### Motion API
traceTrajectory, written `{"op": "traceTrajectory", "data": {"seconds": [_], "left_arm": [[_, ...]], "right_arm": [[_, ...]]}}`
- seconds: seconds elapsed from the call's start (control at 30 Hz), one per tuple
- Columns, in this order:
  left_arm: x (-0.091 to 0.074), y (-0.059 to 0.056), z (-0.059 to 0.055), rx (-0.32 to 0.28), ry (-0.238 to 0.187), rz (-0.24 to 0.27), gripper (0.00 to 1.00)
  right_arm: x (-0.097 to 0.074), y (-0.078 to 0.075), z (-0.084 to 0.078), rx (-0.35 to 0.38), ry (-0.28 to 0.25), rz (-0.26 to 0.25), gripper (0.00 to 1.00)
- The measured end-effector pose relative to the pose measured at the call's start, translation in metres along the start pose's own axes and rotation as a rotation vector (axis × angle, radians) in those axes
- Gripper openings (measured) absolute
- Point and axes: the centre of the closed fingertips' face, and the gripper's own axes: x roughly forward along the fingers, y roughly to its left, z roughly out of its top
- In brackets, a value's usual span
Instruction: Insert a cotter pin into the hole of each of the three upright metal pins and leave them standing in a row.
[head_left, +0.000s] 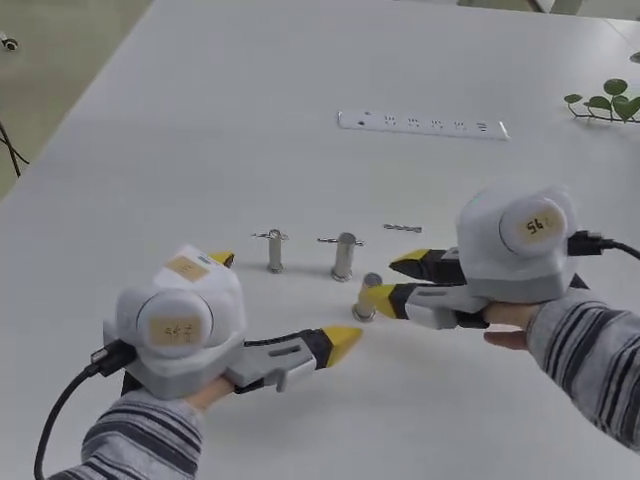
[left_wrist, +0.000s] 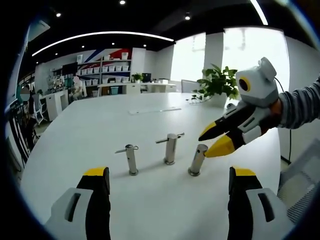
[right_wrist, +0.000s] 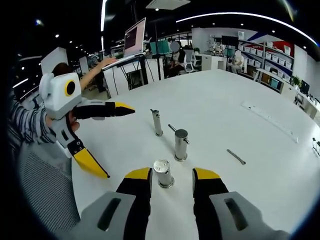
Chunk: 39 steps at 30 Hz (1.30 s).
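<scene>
1. Right claw (head_left: 394, 280), head view: jaws parted and holding nothing, set at the bare third pin (head_left: 368, 297) at the row's end. Left claw (head_left: 281, 300) hangs wide open and empty nearby. The loose cotter pin (head_left: 402, 228) lies on the bench (head_left: 300, 420) behind the row.
2. Left gripper view: the third pin appears to lean, though the fisheye may exaggerate this; one right jaw tip sits at its top. Risk: a sideways nudge topples it into the middle pin (left_wrist: 170, 148), already cottered.
3. Right gripper view: the third pin stands between the open jaws, nearer one than the other. Risk: an off-centre closure tips it or turns its hole away from the cotter.
</scene>
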Motion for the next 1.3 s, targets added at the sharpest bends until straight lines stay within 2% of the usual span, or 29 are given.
{"op": "traceTrajectory", "data": {"seconds": [0.1,0.2,0.33,0.43,0.47,0.6,0.9,1.1,1.3], "left_arm": [[0.001,-0.001,-0.001,0.002,0.006,-0.003,0.99],[0.002,0.0,-0.001,0.006,0.008,-0.004,0.99],[0.002,0.001,-0.001,0.004,0.008,-0.002,0.99],[0.002,0.001,-0.001,0.004,0.009,0.001,0.99],[0.002,0.002,-0.001,0.003,0.008,0.002,0.99],[0.002,0.002,-0.001,0.003,0.007,0.004,0.99],[0.001,0.002,-0.001,0.012,0.004,0.004,0.99],[0.001,0.003,0.001,0.001,-0.003,0.008,0.98],[0.001,0.0,-0.001,0.005,0.002,-0.003,0.98]], "right_arm": [[-0.005,-0.004,-0.002,-0.009,0.02,0.003,0.3],[-0.01,-0.006,-0.001,-0.031,0.034,0.032,0.26],[-0.013,-0.008,-0.001,-0.058,0.06,0.054,0.28],[-0.014,-0.013,-0.001,-0.044,0.07,0.067,0.28],[-0.014,-0.014,-0.003,-0.049,0.079,0.087,0.28],[-0.012,-0.03,-0.008,-0.088,0.125,0.073,0.27],[-0.003,-0.067,-0.007,-0.15,0.188,0.059,0.26],[0.003,-0.083,-0.006,-0.176,0.224,0.053,0.26],[0.013,-0.097,-0.006,-0.195,0.26,0.06,0.24]]}}
